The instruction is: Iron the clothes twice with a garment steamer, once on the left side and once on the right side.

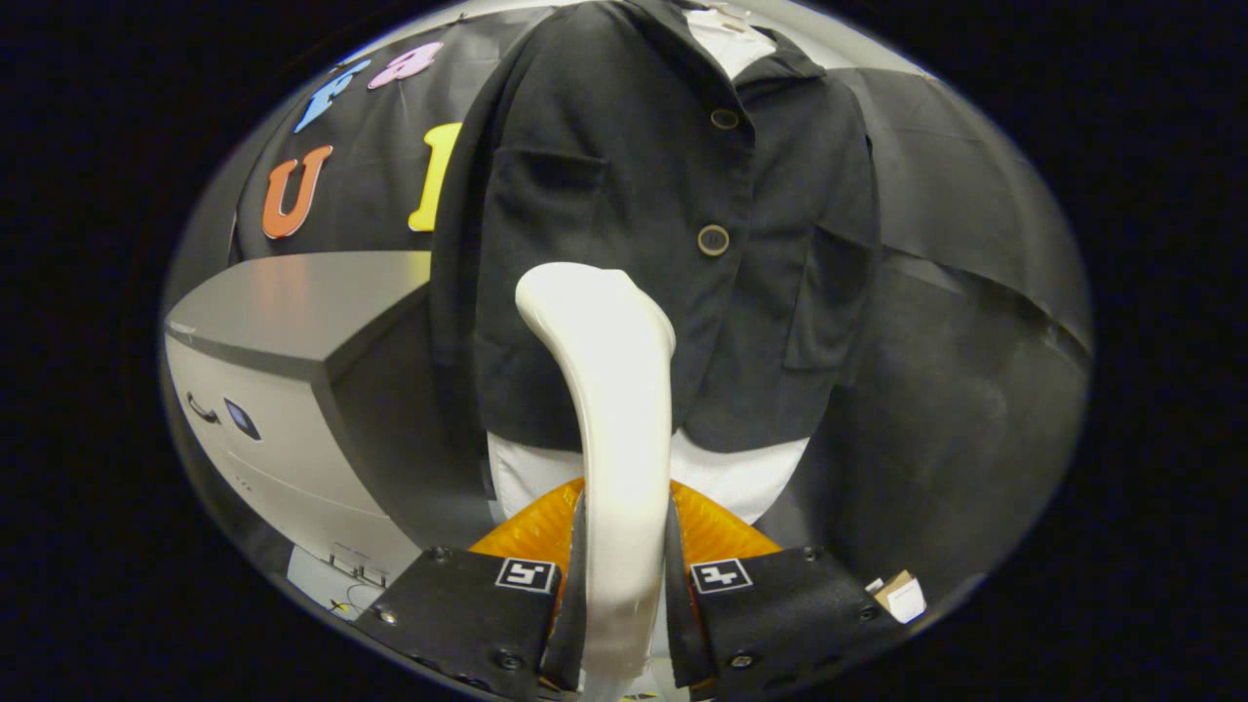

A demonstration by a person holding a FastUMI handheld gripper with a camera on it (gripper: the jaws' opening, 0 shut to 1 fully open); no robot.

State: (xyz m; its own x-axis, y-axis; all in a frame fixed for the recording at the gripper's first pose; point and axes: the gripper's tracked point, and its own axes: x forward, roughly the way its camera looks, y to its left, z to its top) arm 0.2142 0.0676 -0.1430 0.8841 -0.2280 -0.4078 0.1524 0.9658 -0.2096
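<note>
Gripping the steamer [614,390], your gripper [621,575] has both fingers clamped on its handle; black jacket [624,175] hangs just ahead, grey cabinet [292,322] left.

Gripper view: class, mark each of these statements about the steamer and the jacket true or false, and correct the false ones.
1. The gripper is shut on the steamer. True.
2. The black jacket lies folded on a table. False: it hangs upright ahead of the gripper.
3. The jacket is buttoned. True: two buttons are fastened.
4. The steamer head points away from the jacket. False: it points toward the jacket.
</note>
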